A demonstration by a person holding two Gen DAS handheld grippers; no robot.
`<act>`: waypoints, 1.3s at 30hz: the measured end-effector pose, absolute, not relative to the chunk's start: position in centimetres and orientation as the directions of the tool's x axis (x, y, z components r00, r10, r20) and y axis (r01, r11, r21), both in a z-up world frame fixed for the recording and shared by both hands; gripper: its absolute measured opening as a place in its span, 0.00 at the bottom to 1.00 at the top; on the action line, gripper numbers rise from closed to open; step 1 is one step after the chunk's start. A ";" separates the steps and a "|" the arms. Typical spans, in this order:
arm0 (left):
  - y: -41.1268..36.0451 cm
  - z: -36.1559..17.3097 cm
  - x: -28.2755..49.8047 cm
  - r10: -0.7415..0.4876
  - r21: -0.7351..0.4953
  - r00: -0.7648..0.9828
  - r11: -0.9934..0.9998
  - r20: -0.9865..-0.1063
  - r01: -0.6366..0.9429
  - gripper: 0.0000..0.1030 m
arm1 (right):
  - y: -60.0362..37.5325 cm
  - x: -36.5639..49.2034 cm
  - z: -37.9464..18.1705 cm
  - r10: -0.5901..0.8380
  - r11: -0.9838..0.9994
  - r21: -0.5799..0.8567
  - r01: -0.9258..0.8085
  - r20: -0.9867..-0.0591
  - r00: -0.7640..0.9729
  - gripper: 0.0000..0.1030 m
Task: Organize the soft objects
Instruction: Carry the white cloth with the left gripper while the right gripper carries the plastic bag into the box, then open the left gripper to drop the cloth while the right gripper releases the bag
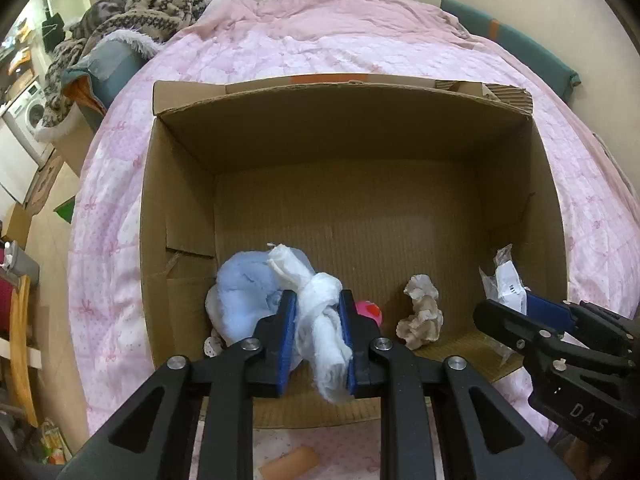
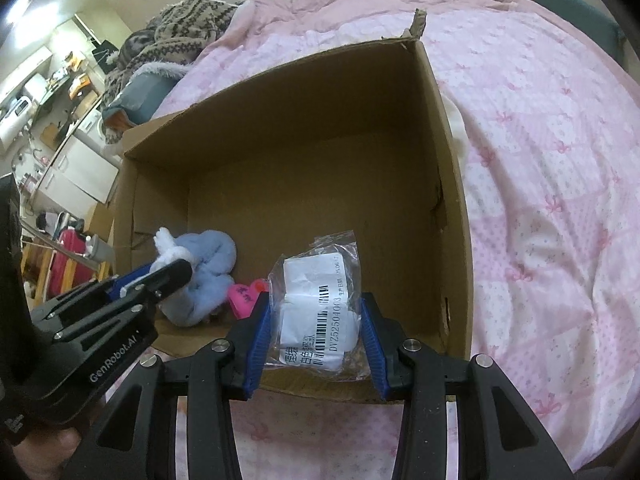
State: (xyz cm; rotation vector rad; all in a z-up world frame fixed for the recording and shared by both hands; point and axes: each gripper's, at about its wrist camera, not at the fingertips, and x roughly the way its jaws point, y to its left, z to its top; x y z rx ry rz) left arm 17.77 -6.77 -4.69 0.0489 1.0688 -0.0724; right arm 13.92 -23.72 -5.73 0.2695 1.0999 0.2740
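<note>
Two soft things are in hand over the near edge of the cardboard box (image 1: 180, 184): the left gripper (image 1: 318, 344) is clamped on a knotted white cloth (image 1: 320, 312), and the right gripper (image 2: 316, 336) has its blue pads pressed against a clear plastic packet (image 2: 320, 300) with a barcode label. Just behind the white cloth lies a pale blue plush bundle (image 1: 244, 292) in the box's near left corner, with a pink toy (image 1: 370, 312) beside it and a crumpled beige piece (image 1: 420, 316) further right on the box floor. The box sits on a pink quilt (image 1: 320, 52) covering the bed. A patterned knit garment (image 1: 152, 4) is heaped at the quilt's far left corner.
</note>
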 end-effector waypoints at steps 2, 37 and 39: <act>-6.4 -4.5 17.9 -0.045 -0.014 0.485 0.998 -0.873 0.066 0.17 | -23.7 14.0 -5.8 0.353 0.932 0.352 -0.084 -0.833 0.426 0.43; -4.8 -0.7 15.3 -0.003 0.020 0.535 0.999 -0.845 0.036 0.64 | -24.2 13.6 -4.9 0.405 0.910 0.399 -0.114 -0.796 0.450 0.62; -4.5 -0.2 14.8 0.006 0.030 0.548 0.999 -0.837 0.035 0.64 | -24.2 13.3 -4.7 0.399 0.913 0.389 -0.120 -0.794 0.458 0.62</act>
